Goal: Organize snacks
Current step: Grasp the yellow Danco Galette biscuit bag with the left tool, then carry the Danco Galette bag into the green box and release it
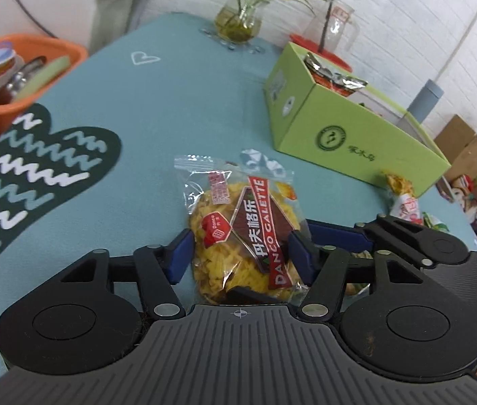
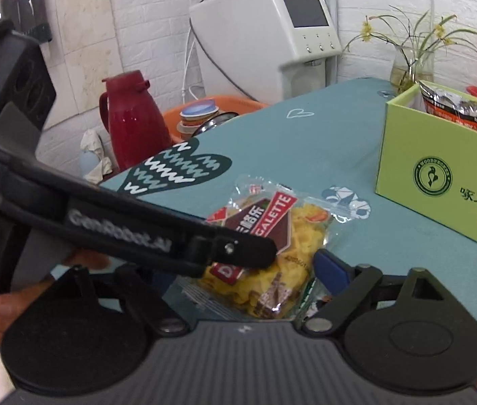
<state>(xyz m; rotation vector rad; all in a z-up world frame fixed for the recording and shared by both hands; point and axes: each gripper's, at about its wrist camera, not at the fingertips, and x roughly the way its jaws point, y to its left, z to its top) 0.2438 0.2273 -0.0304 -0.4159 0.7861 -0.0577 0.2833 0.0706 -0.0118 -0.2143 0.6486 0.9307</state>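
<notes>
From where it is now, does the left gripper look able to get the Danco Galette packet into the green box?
Probably yes. The left gripper has the Danco Galette packet between its blue pads, and the tablecloth toward the open-topped green box looks bare. The right gripper, close beside the packet, may need to back away first.

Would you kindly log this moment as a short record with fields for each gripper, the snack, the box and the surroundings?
left gripper: blue pads pressing both sides of the galette packet
right gripper: around the same packet; contact unclear
packet: lying on the teal tablecloth
green box: open, foil packet inside
surroundings: orange basket, flower vase
</notes>
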